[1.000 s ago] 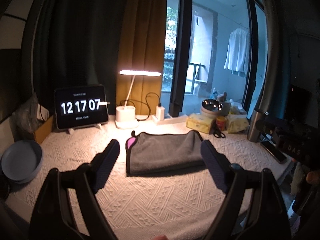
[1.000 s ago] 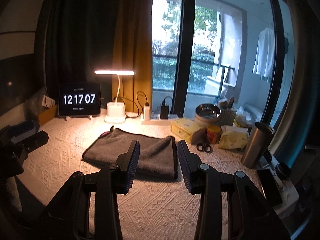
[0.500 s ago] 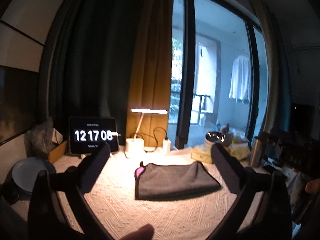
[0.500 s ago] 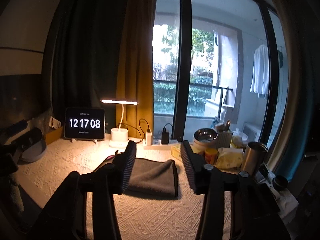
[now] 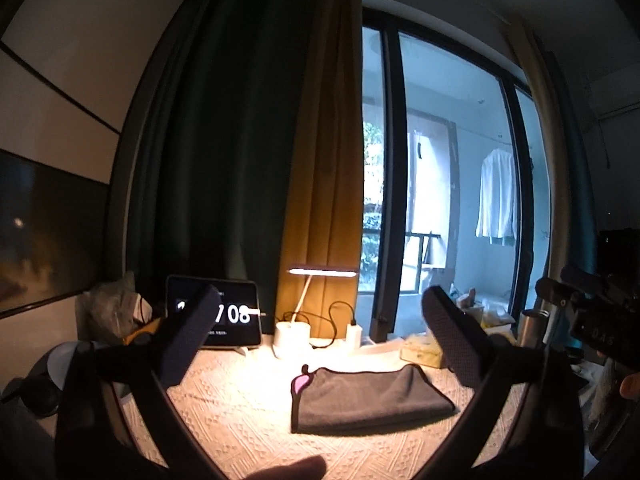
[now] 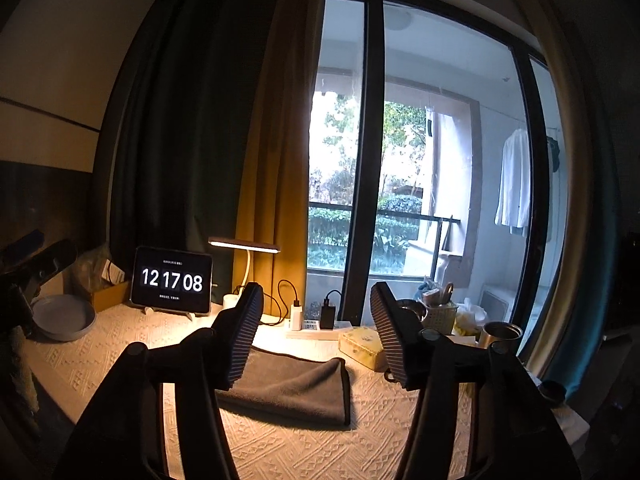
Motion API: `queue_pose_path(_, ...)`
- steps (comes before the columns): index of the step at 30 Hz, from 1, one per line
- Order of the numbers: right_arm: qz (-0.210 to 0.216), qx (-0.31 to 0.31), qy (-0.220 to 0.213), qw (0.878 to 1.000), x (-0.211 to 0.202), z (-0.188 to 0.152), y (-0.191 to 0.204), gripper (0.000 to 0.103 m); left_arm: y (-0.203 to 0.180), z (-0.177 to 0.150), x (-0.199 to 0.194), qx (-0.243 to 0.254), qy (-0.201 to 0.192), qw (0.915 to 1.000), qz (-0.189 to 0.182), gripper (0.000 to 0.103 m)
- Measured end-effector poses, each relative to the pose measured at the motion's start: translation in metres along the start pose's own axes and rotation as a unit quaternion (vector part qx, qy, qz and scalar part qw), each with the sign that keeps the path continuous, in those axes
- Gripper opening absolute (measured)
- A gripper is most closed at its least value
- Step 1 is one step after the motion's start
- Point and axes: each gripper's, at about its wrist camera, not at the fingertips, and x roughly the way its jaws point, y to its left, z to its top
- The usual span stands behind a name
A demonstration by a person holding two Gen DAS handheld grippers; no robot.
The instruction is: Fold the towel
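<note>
A dark grey towel [image 5: 368, 400] lies folded flat on the cream textured tablecloth [image 5: 240, 412], with a pink tag at its far left corner. It also shows in the right wrist view [image 6: 292, 388]. My left gripper [image 5: 320, 320] is open and empty, raised above and in front of the towel. My right gripper [image 6: 316, 312] is open and empty, also raised above the towel's near side. Neither gripper touches the towel.
At the back stand a tablet clock [image 6: 172, 280], a lit desk lamp [image 5: 322, 272] and a power strip with chargers [image 6: 316, 322]. A grey plate [image 6: 64, 316] lies at the left. A tissue box [image 6: 362, 346], a basket and a metal cup [image 6: 500, 334] crowd the right.
Both grippers have lifted and tilted upward, away from the towel, so more window and wall shows. The right gripper's jaws have spread wider. The towel has not moved.
</note>
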Motion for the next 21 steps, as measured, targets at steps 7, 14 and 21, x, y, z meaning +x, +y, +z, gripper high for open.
queue_pose_path(7,0.002,0.002,0.004,1.0,0.0021,0.0,0.0008,0.059,0.0004,0.0017,-0.0008,-0.002,-0.003,1.0,0.0,0.102)
queue_pose_path(14,0.002,0.002,0.009,1.0,0.0058,-0.0011,0.0015,0.059,-0.0004,0.0003,0.0005,-0.005,0.0,1.0,-0.001,0.102)
queue_pose_path(21,0.001,0.004,0.014,1.0,0.0094,-0.0034,0.0019,0.059,-0.0012,-0.0024,0.0042,-0.007,0.006,1.0,0.001,0.102)
